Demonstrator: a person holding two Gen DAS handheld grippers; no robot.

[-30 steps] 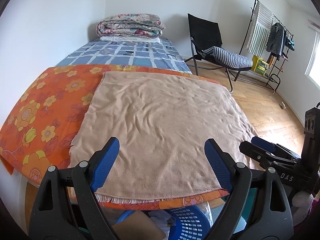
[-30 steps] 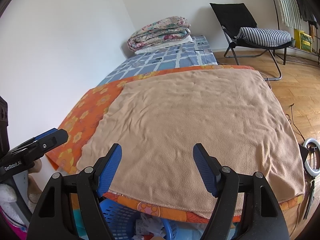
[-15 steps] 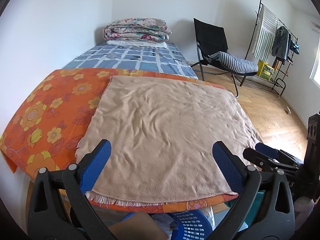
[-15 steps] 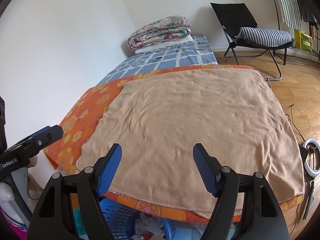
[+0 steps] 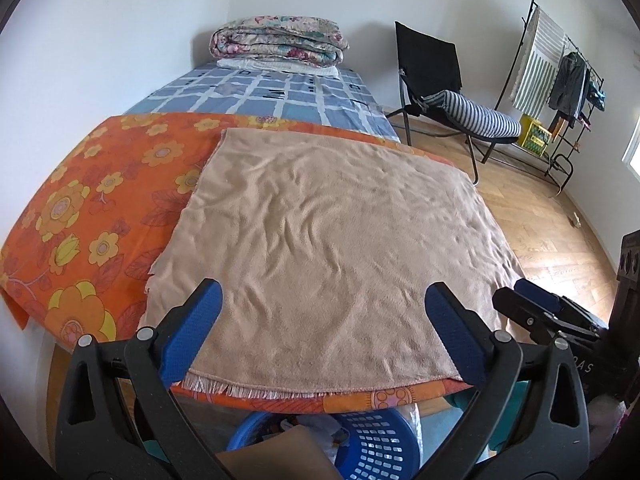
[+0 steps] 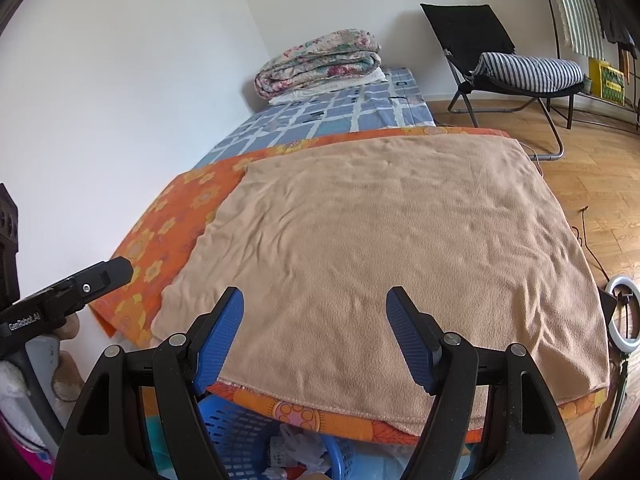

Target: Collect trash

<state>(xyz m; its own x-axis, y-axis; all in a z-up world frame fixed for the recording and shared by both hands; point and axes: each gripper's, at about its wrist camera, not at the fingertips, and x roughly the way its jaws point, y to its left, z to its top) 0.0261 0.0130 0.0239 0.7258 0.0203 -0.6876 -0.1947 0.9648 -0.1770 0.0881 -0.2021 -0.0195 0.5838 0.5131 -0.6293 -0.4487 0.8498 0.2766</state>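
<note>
My left gripper (image 5: 320, 330) is open and empty, held over the near edge of a tan blanket (image 5: 332, 248). My right gripper (image 6: 314, 336) is open and empty over the same blanket (image 6: 384, 248). A blue plastic basket (image 5: 372, 440) stands on the floor below the bed's near edge, with crumpled white trash (image 6: 296, 450) and brown cardboard (image 5: 276, 458) in it. The basket also shows in the right wrist view (image 6: 236, 428). The right gripper shows at the right of the left wrist view (image 5: 536, 308). The left one shows at the left of the right wrist view (image 6: 92, 280).
The blanket lies on an orange flowered sheet (image 5: 88, 208) over a bed with a blue checked cover (image 5: 272, 96) and a folded quilt (image 5: 280, 42). A black chair (image 5: 444, 92) with a striped cushion and a clothes rack (image 5: 560, 80) stand on the wooden floor. A ring light (image 6: 622, 308) lies at right.
My left gripper has drawn back and its jaws stand wider apart. The right gripper has hardly moved.
</note>
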